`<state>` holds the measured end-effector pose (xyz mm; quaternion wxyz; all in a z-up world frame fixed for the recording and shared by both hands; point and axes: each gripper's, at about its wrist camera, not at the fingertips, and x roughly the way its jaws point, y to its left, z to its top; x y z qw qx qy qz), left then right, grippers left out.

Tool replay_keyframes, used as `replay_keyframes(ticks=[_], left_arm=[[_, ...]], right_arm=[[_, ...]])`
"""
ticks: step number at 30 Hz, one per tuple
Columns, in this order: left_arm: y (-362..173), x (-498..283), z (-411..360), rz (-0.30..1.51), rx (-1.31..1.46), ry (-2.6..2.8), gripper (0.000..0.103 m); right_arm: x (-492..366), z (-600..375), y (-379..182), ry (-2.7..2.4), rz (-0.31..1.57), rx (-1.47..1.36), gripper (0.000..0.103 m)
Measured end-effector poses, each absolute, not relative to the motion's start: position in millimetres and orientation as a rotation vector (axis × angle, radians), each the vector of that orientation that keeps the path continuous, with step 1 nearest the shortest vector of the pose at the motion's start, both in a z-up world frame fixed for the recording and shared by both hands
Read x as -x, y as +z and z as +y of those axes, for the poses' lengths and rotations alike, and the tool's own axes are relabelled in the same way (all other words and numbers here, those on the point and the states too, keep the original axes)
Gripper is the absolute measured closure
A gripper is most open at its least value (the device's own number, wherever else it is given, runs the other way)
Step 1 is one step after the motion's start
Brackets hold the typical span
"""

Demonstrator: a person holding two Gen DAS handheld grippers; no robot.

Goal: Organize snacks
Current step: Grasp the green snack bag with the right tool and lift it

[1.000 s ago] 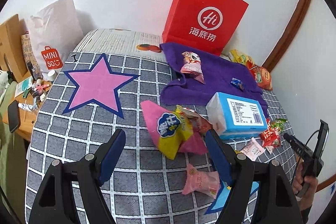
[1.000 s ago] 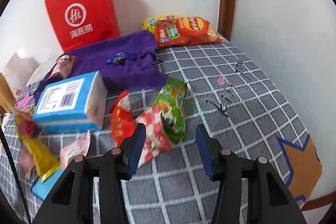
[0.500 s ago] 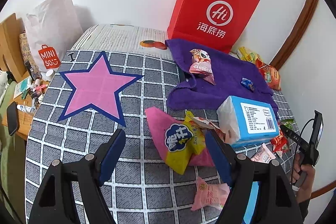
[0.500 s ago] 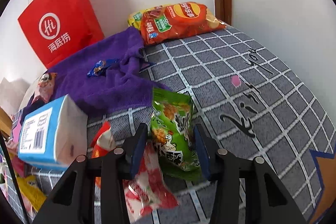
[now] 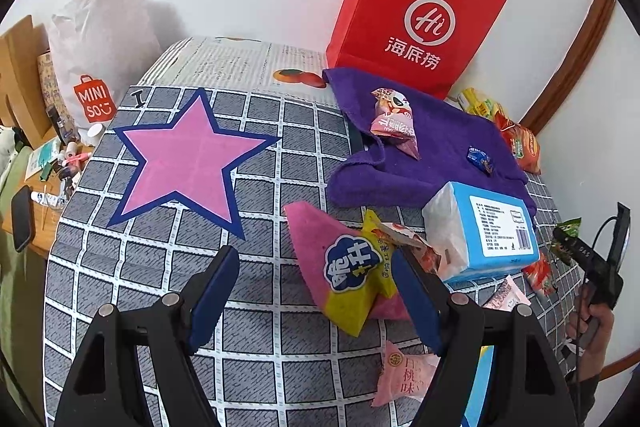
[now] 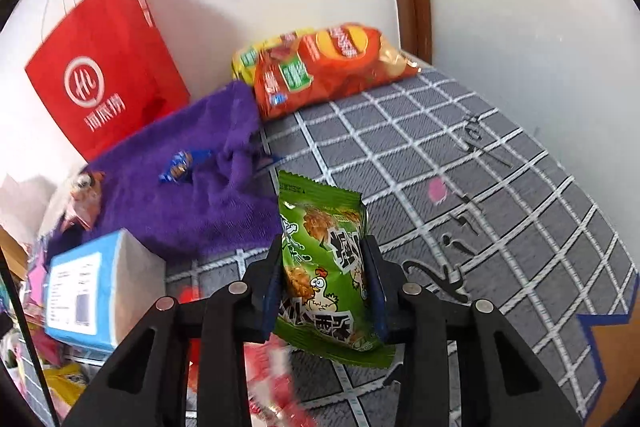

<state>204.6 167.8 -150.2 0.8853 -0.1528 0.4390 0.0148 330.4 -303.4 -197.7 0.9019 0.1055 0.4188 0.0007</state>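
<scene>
Right hand-held gripper (image 6: 326, 289) is closing its jaws on the green snack packet (image 6: 324, 259); the pads are pressing the packet's two sides, its top edge standing up past the fingertips, above the checked tabletop (image 6: 460, 163). Left hand-held gripper (image 5: 314, 301) is hanging open and empty, with the pink-and-yellow bag (image 5: 344, 271) lying between and beyond its fingers, beside the blue tissue pack (image 5: 486, 231).

Risk, as judged: the packet is air-filled and slick, so it may be squeezed out of the pads or twist if the hand swings fast. A red wrapper (image 6: 276, 379) is lying right underneath, blurred; it could be dragged along. Destination is unclear: the purple towel (image 6: 192, 203), the chip bags (image 6: 324, 67) at the far wall, or the red paper bag (image 6: 100, 67).
</scene>
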Motion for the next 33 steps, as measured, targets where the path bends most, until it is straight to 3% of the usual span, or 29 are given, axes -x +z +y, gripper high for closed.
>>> replay_keyframes(ticks=[10, 33], left_arm=[[-148, -186, 168, 0.915, 0.314, 0.046, 0.027], [-170, -216, 138, 0.953, 0.294, -0.037, 0.027]], right_arm=[[-278, -285, -172, 0.061, 0.830, -0.134, 0.067], [-202, -230, -229, 0.306, 0.910, -0.098, 0.065]])
